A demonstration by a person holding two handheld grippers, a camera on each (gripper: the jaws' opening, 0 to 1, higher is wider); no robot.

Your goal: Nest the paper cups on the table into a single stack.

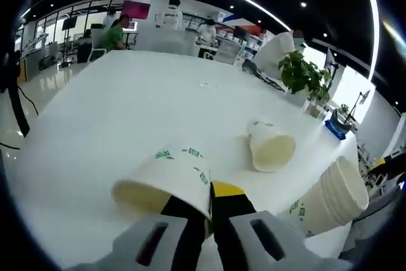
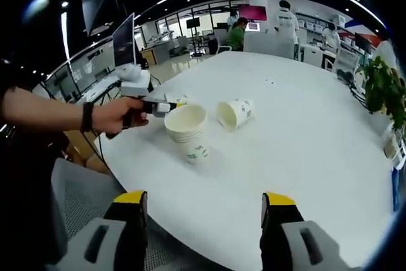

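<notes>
1. White worktop (image 2: 304, 150) carries the paper cups; green printed marks ring each one, but no wording on them can be read.

2. In the left gripper view, the left gripper (image 1: 211, 211) has its fingers clamped on the rim wall of a single cup (image 1: 171, 185), which lies tipped with its mouth toward the left of the view and its base at the fingers.

3. The stack (image 1: 330, 198) sits to the right of that cup in the same view, tilted, its open mouth facing up and away. In the right gripper view the stack (image 2: 188, 130) stands on the worktop, mouth up, with the left gripper (image 2: 166, 106) and the hand (image 2: 117, 117) holding it just beside the rim on the left.

4. A loose cup (image 1: 269, 147) lies on its side beyond the held cup; in the right gripper view the same loose cup (image 2: 233, 113) rests just right of the stack, mouth facing near.

5. The right gripper (image 2: 203, 217) hangs near the worktop's near edge with its fingers wide apart and nothing between them, well short of both stack and loose cup.

6. Judged from this, the coming move turns on the held cup's axis: base must swing down and line up over the stack's mouth. The left gripper is the nearer one.
</notes>
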